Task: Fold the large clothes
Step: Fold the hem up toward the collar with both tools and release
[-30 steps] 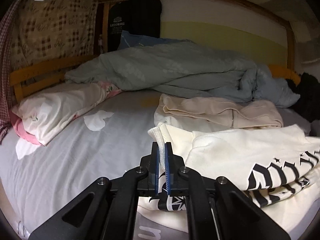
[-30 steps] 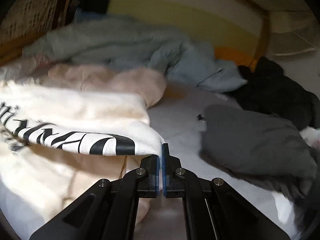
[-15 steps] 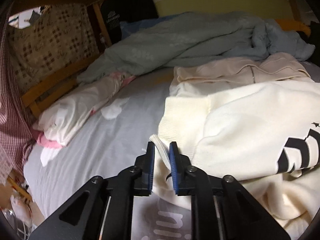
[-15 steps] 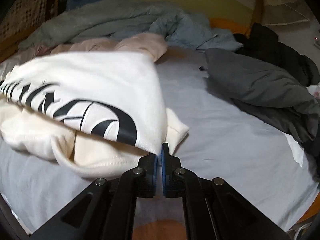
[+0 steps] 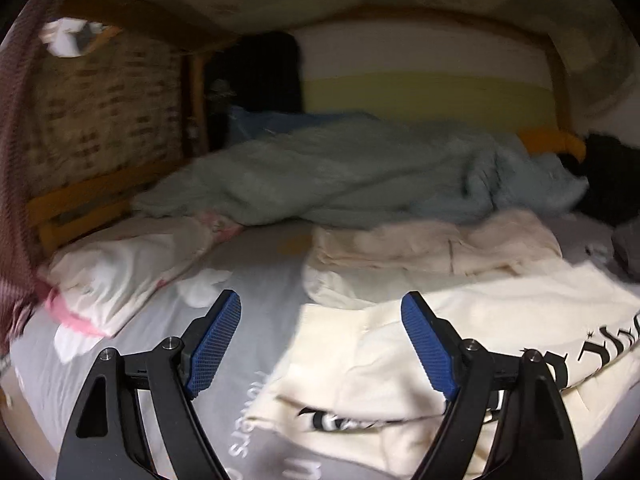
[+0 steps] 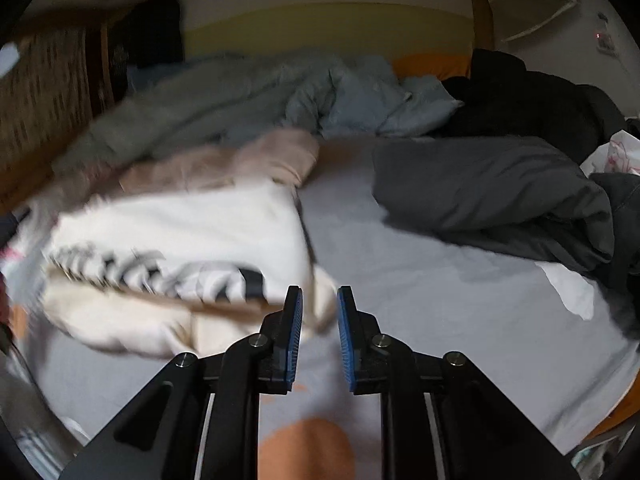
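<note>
A cream sweatshirt with black lettering point(image 5: 460, 344) lies folded over on the grey bed sheet point(image 5: 260, 280). My left gripper point(image 5: 320, 320) hangs above its left edge, jaws opening wide, and no cloth touches the blue pads point(image 5: 216, 340). In the right wrist view the same sweatshirt point(image 6: 180, 248) lies to the left, blurred. My right gripper point(image 6: 319, 312) is at its right corner, jaws opening a little. A bit of the cream corner shows in the gap, and neither pad presses on it.
A beige garment point(image 5: 432, 248) lies behind the sweatshirt, with a pale blue duvet point(image 5: 340, 176) beyond it. A white and pink pillow point(image 5: 120, 272) is at the left, by the wooden bed rail point(image 5: 80, 200). Dark grey clothes point(image 6: 500, 196) and black ones point(image 6: 528, 100) lie at the right.
Both grippers let go of the cream sweatshirt, which dropped folded onto the bed. The left jaws spread wide and the right ones parted slightly. Both views pulled back and rose.
</note>
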The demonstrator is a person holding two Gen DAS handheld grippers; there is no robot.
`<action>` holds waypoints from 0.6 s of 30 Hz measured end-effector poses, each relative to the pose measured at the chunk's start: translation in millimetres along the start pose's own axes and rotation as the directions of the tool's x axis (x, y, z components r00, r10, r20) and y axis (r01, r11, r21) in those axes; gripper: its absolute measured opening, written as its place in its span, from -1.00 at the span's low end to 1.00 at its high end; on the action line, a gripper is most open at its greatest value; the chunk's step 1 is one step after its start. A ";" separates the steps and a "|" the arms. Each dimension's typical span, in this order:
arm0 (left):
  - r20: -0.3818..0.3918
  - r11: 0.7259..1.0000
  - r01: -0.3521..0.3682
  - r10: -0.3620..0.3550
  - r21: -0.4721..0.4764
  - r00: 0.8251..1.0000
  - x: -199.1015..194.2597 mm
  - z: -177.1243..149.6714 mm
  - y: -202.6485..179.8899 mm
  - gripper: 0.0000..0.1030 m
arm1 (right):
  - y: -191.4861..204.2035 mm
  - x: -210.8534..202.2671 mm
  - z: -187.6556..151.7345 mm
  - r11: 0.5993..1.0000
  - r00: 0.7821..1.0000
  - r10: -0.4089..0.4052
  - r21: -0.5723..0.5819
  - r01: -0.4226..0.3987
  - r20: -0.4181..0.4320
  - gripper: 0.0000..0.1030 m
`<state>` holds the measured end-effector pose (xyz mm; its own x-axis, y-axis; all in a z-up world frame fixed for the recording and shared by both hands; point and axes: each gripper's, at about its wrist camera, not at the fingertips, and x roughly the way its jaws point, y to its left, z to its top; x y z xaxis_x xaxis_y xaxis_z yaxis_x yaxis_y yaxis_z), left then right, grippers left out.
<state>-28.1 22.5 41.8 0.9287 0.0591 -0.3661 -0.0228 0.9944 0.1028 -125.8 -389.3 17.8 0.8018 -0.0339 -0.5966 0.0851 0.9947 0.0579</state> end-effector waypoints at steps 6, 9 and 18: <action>-0.257 0.981 0.194 -0.186 0.006 0.948 72.4 23.4 -21.0 0.28 | 40.4 54.2 63.8 0.999 0.999 0.027 -0.031 -0.028 -0.038 -0.62; -0.325 0.983 0.183 -0.182 -0.026 0.928 102.1 16.8 -25.3 0.25 | 58.6 97.6 77.7 0.998 0.995 0.065 -0.017 -0.067 -0.076 -0.62; -0.356 0.990 0.144 -0.140 -0.017 0.924 156.1 -24.4 -18.3 0.16 | 52.2 218.4 53.6 1.000 0.968 0.019 -0.005 -0.021 -0.252 -0.63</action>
<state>108.2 15.6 -39.8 0.7297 -0.0537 -0.6816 0.1046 0.9939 0.0338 85.4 -350.0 -66.5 0.6286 0.0104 -0.7777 0.0658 0.9956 0.0665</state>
